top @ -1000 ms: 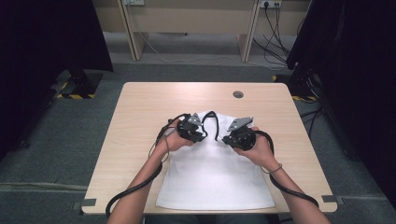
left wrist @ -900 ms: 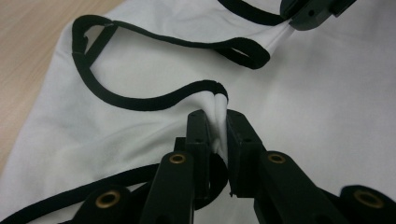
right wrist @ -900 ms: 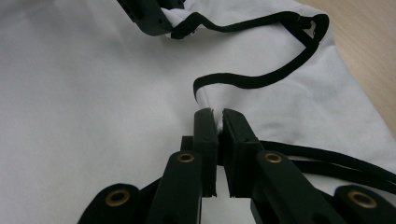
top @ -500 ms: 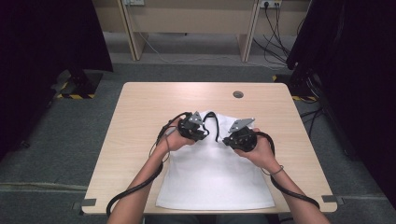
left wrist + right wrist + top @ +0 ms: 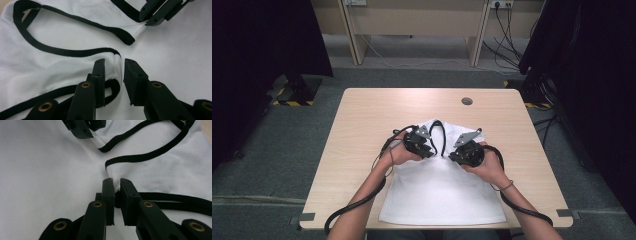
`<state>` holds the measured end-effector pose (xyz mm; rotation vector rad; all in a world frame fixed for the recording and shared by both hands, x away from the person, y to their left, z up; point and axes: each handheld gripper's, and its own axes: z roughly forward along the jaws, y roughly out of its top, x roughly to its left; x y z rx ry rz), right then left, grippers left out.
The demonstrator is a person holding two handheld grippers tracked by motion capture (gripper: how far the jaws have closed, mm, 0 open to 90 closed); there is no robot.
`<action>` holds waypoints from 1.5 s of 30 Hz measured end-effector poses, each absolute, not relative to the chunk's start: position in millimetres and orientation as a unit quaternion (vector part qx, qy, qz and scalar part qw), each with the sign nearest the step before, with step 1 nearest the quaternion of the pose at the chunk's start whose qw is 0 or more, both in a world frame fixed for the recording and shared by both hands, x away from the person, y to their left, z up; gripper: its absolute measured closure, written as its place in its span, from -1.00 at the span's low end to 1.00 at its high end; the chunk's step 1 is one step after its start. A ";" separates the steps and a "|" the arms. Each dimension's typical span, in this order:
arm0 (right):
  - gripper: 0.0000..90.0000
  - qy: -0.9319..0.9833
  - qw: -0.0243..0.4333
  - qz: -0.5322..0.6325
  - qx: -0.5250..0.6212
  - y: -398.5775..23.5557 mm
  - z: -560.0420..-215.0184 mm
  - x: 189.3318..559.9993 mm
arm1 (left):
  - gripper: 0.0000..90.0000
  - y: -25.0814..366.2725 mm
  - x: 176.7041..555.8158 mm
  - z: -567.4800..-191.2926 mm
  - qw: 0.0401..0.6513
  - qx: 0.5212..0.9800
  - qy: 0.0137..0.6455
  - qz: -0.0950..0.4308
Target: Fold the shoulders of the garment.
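- Right now, from the high view, I have the white garment (image 5: 442, 192) spread flat on the table (image 5: 362, 115), its long axis running from the near table edge toward the far side, neckline end farthest from me. My left gripper (image 5: 426, 148) and right gripper (image 5: 458, 151) both sit on that far end, either side of the black trim loop (image 5: 441, 136), close together, neither nearer than the other.
- Beyond the garment, a round cable port (image 5: 467, 101) is set in the table, well apart; I see no obstacle around the garment.
- Next, the left gripper view: my jaws have just been opening and now stand apart, with a puckered fold of white cloth (image 5: 115, 65) and the black trim (image 5: 62, 52) between them; the pads no longer press it. Beyond the fold, the other gripper (image 5: 160, 11) sits at another trimmed edge.
- Then the right gripper view: these jaws have also just eased open, only a narrow gap, and the cloth fold (image 5: 110, 171) starts just past the tips. Whether the pads still pinch it I can't say for sure; it looks released.
- I judge the next move hinges on lifting both grippers straight off the neckline without snagging the trim.
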<state>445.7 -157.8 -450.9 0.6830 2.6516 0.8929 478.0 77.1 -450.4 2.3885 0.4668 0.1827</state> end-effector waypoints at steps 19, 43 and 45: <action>0.65 0.903 0.119 0.315 0.265 -157.4 -458.1 452.7 | 0.81 66.4 482.1 -459.9 0.313 0.931 0.171 0.078; 0.30 0.889 0.129 0.334 0.286 -164.6 -454.7 454.2 | 0.00 83.7 471.6 -451.3 0.366 0.901 0.214 0.092; 0.24 0.885 0.130 0.338 0.294 -167.3 -454.5 454.8 | -0.10 86.3 469.9 -448.9 0.374 0.895 0.222 0.099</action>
